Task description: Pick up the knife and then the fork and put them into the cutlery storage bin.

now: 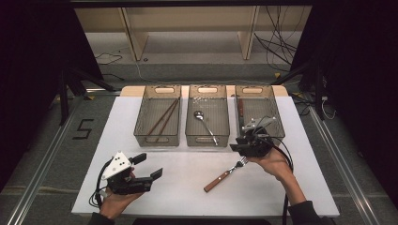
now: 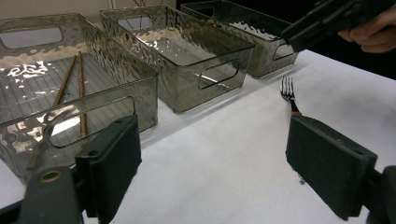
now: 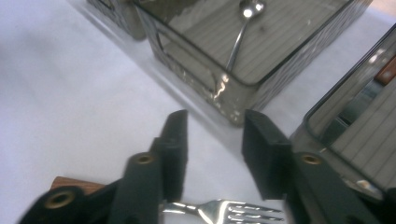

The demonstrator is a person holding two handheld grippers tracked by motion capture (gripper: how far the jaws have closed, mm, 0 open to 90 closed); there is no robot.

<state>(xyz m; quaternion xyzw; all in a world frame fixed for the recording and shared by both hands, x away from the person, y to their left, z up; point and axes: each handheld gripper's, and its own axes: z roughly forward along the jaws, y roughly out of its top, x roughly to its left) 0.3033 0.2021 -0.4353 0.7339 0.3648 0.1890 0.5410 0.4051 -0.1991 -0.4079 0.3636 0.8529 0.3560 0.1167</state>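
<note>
3 trays (image 1: pixel 157 136) flank the fork (image 1: pixel 225 176); both grippers' jaws gape, holding nothing

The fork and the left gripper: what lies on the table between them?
Nothing: in the high view, bare white table separates the fork from the left gripper. The left gripper view agrees.

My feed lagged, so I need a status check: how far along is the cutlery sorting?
Done: chopsticks lie in the left bin, a spoon in the middle bin, and a brown-handled utensil in the right bin. In hand: the right claw hangs over the fork, jaws not yet gripping it. Left: grasp the fork and bin it. The left claw stands open.
</note>
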